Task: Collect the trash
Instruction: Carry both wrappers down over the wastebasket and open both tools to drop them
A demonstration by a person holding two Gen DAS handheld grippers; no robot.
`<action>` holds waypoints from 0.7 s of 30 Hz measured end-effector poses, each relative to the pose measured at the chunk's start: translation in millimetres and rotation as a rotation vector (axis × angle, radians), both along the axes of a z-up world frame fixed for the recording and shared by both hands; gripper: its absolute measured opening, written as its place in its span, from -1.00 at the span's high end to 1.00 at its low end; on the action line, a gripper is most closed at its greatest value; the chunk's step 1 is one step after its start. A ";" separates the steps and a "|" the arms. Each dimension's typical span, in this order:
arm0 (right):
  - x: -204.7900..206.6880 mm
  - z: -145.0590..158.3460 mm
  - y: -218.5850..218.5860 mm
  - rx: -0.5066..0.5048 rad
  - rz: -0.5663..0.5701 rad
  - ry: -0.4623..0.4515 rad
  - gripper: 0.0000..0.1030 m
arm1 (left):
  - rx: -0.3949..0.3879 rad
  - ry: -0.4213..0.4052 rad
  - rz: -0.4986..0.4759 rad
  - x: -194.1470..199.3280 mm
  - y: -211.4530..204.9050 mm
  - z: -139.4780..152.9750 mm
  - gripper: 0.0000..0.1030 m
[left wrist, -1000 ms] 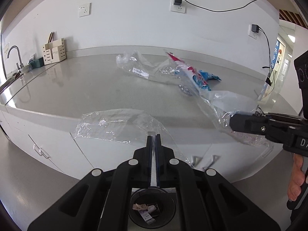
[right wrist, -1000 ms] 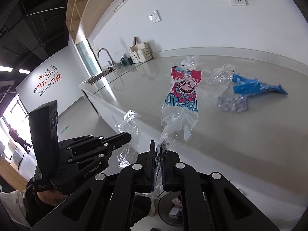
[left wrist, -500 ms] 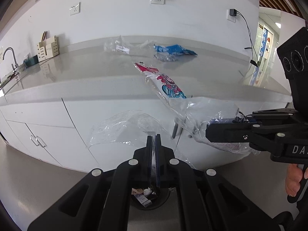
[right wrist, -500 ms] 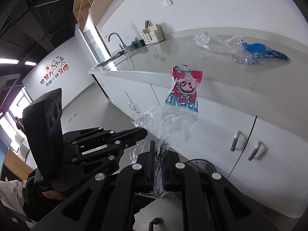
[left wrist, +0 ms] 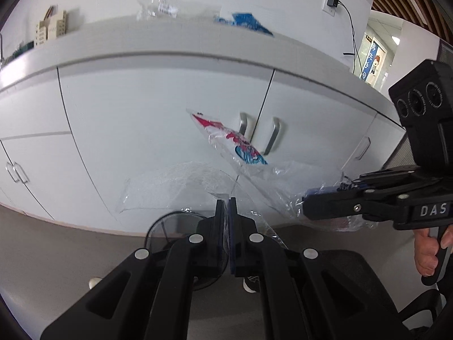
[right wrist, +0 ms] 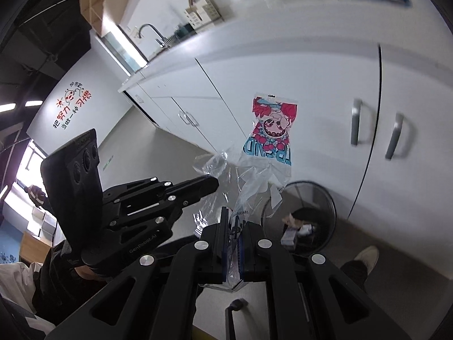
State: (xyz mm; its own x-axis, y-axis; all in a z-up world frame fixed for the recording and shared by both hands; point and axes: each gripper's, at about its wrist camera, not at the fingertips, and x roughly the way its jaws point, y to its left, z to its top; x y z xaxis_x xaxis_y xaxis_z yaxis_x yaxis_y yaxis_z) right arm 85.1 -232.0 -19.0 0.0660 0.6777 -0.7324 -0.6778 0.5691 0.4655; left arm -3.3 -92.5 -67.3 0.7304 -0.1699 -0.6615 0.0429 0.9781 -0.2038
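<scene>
My left gripper point(left wrist: 225, 202) is shut on a clear plastic film point(left wrist: 175, 187) that fans out to the left, in front of the white cabinet doors. The right gripper point(right wrist: 233, 212) is shut on a clear bag with a red and blue print point(right wrist: 271, 130), which sticks up and forward. In the left wrist view that printed bag point(left wrist: 237, 144) trails from the right gripper point(left wrist: 307, 201) at the right. A black wire trash bin point(right wrist: 322, 198) stands on the floor just beyond both grippers, with several scraps inside. The left gripper point(right wrist: 211, 182) shows at the left of the right wrist view.
White cabinets with metal handles point(left wrist: 273, 136) rise straight ahead under the grey counter edge point(left wrist: 170, 45). On the counter lie a blue wrapper point(left wrist: 246, 22) and crumpled clear plastic point(left wrist: 161, 5). A person's shoe point(right wrist: 365, 255) rests on the floor right of the bin.
Both grippers have sunk from counter height to in front of the cabinet doors, each still holding its plastic. The bin has come closer and the counter top has risen out of reach.
</scene>
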 end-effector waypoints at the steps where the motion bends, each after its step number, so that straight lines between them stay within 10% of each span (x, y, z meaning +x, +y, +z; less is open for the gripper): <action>1: 2.8 -10.5 0.9 -0.013 -0.003 0.017 0.81 | -0.010 0.008 -0.002 2.7 1.0 -6.7 0.92; 21: 81.4 -234.7 46.0 -0.265 0.000 0.332 0.81 | -0.121 0.348 -0.160 92.8 20.2 -213.6 0.92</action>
State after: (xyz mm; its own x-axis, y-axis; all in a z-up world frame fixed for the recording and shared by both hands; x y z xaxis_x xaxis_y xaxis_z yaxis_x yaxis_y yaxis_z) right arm 166.5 -186.0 -253.7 -0.2032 0.4634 -0.8625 -0.5156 0.6982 0.4966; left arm 89.5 -72.3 -280.8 0.4244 -0.3550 -0.8330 0.1009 0.9328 -0.3461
